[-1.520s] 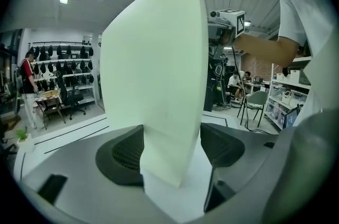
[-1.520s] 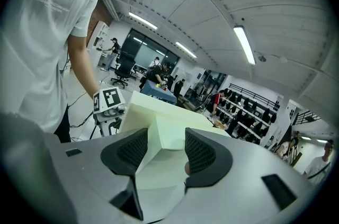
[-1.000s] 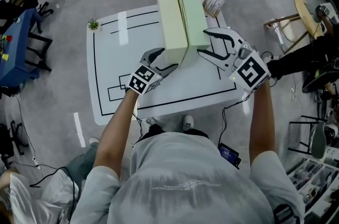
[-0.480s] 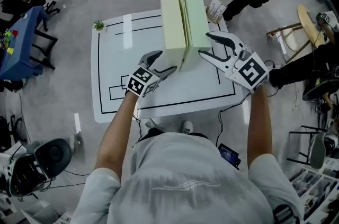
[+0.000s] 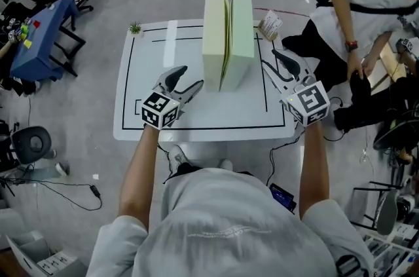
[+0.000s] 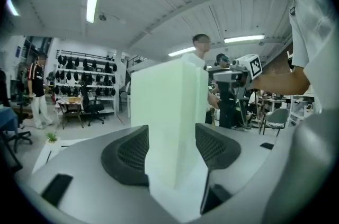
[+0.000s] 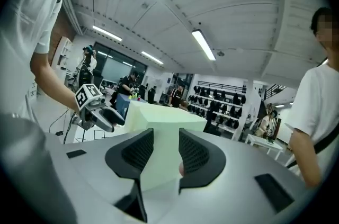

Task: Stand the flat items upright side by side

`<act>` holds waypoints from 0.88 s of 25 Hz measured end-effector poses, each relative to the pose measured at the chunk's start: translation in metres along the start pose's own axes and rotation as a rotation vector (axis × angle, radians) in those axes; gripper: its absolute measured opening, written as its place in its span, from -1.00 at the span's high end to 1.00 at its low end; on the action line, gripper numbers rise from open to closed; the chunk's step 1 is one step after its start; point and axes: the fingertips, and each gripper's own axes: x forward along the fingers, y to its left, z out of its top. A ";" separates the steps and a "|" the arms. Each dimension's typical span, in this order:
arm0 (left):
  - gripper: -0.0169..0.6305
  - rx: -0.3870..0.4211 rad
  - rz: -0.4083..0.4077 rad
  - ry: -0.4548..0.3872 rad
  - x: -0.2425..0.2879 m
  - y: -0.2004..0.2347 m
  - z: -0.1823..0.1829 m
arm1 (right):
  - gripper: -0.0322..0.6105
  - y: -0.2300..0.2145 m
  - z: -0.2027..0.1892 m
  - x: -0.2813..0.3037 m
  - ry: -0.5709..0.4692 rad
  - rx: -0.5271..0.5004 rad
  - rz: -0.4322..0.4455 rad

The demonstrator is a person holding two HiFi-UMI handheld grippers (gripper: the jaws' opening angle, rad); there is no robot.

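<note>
Two foam slabs stand upright side by side toward the far edge of the table [image 5: 150, 128], at its mid-width: the left slab [image 5: 214, 40] and the right slab [image 5: 241, 36], with a thin seam between them. My left claw [image 5: 185, 80] hangs over the table's near-left part and my right claw [image 5: 270, 59] over its right edge. Both have jaws apart, just been closing a little, with nothing between the pads.

Finding: placement looks complete, and the step in hand is clearing away. I recommend drawing both claws level and outward past the table's sides. Tall, light foam would likely topple at a brush.
</note>
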 end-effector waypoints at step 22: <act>0.87 0.205 0.315 -0.210 -0.075 -0.045 0.152 | 0.81 0.002 0.040 -0.074 -0.061 0.099 -0.198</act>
